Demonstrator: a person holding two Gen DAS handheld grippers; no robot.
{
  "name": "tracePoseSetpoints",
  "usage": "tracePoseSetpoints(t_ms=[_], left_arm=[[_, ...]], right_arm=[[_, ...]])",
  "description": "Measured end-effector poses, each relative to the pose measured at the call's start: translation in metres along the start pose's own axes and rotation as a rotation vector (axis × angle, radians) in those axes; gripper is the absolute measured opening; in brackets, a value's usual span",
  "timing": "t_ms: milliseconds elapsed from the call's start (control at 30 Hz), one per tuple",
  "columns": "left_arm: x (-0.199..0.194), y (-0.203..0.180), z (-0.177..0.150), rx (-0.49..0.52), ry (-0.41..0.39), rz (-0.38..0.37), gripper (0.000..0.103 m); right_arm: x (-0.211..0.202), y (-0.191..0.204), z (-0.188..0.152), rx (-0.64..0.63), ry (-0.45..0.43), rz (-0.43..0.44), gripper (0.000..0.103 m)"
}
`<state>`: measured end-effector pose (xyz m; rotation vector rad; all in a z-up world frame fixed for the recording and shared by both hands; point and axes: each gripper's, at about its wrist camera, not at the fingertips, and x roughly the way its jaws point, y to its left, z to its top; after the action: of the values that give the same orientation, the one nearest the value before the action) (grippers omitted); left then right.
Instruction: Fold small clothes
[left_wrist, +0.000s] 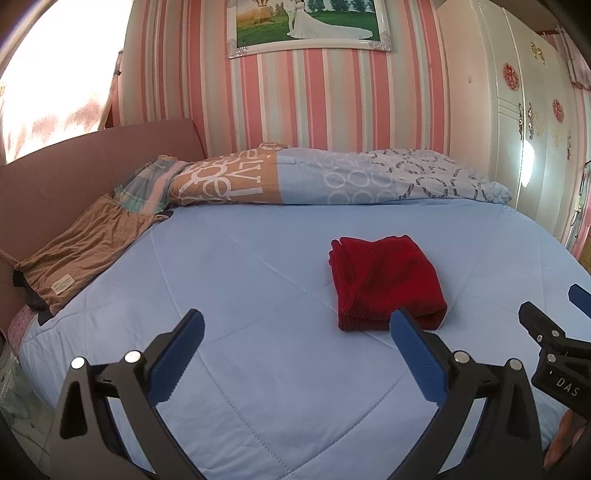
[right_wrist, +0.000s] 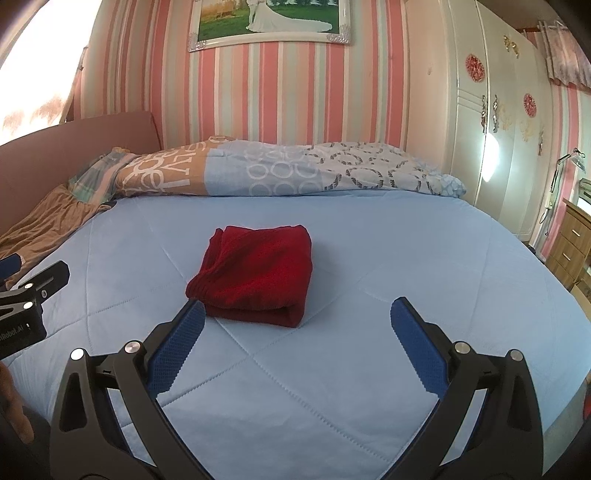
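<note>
A small red garment lies folded into a compact square on the light blue quilt. It also shows in the right wrist view. My left gripper is open and empty, held above the quilt just in front and left of the garment. My right gripper is open and empty, just in front and right of the garment. The right gripper also shows at the right edge of the left wrist view. The left gripper shows at the left edge of the right wrist view.
A rolled patterned duvet lies along the far side of the bed. A brown garment and a plaid pillow lie at the far left by the headboard. A white wardrobe and wooden drawers stand right.
</note>
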<state>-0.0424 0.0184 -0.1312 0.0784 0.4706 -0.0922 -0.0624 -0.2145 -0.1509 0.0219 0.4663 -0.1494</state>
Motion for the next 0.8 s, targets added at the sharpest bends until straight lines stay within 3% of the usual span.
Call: tracePoseSetpoints(t_ms=[800], left_arm=[[-0.0014, -0.0033, 0.0013, 0.004, 0.001, -0.002, 0.101]], right_arm=[[0.0002, -0.0004, 0.0014, 0.000, -0.003, -0.005, 0.100]])
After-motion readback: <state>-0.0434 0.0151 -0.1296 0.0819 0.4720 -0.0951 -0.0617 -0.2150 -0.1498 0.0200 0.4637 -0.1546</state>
